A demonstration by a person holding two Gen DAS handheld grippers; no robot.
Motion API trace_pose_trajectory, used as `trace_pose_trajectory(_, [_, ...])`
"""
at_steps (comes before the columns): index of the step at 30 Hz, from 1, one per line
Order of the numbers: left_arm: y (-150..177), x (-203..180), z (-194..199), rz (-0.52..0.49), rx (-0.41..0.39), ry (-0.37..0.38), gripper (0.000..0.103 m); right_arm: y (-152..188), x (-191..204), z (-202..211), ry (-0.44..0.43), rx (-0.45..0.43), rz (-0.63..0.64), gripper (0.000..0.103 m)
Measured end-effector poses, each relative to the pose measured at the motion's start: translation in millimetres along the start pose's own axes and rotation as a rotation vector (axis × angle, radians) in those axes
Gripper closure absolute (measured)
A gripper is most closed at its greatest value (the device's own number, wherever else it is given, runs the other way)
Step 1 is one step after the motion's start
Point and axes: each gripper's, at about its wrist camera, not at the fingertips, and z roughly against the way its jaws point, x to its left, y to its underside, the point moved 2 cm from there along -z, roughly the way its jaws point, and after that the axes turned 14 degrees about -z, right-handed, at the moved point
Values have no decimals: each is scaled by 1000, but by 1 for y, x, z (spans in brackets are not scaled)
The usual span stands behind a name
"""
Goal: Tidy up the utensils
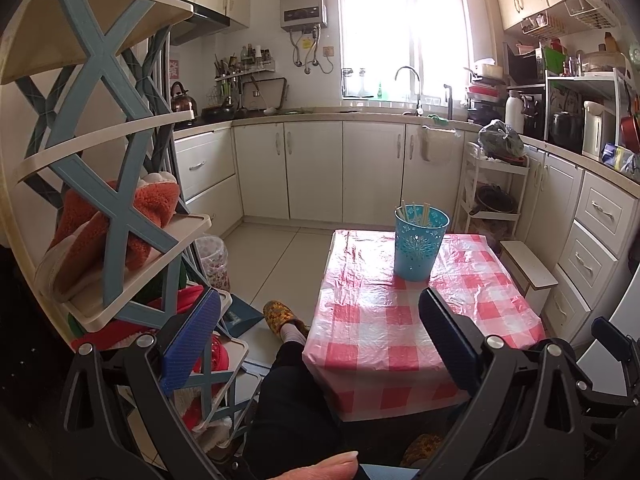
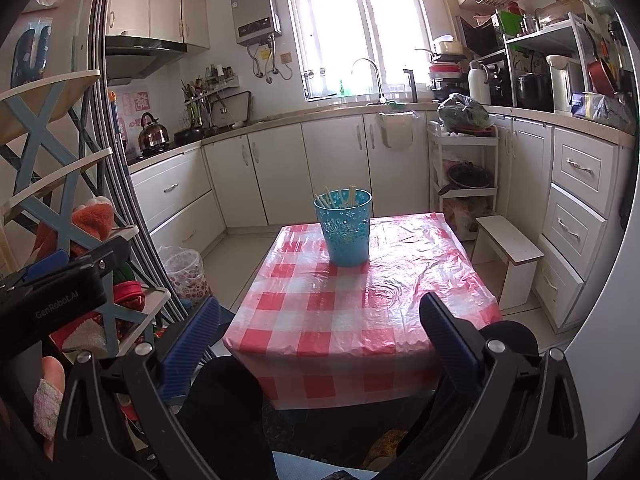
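Both tools are up and back from the tabletop (image 2: 360,300) right now, and you're holding nothing: the left tool (image 1: 320,344) has its jaws spread wide with only air between them, and the right tool (image 2: 320,344) is just as wide and just as bare. The chopsticks (image 2: 340,198) are standing in the blue cup (image 2: 346,232), which sits toward the far end of the checked cloth, well apart from both tools. No loose utensil shows on the cloth in either view, so by my read there's little or nothing left to collect.

Here's the risk if you go in again. That cup looks tall, light and narrow at the base, and the plastic cloth under it is slick and crinkled, so a nudge on the rim could tip it or slide it toward the far edge and spill the sticks onto the floor. The stick ends poke above the rim, and a wide jaw passing over them could catch one and lever the cup over.

On your left, watch the blue-and-cream shoe rack (image 1: 120,184); it's just beside the left tool, and a swing outward would clip a shelf. The small white stool (image 2: 508,252) stands close by the right side of the tabletop. Your knees are tucked at the near edge, so a bump from below would shake everything
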Motion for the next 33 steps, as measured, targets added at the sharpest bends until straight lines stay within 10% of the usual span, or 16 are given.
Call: trace_pose_trajectory(33, [0,-2,12,4,-21,16,8,-6,4,31,-45,-134,12,7])
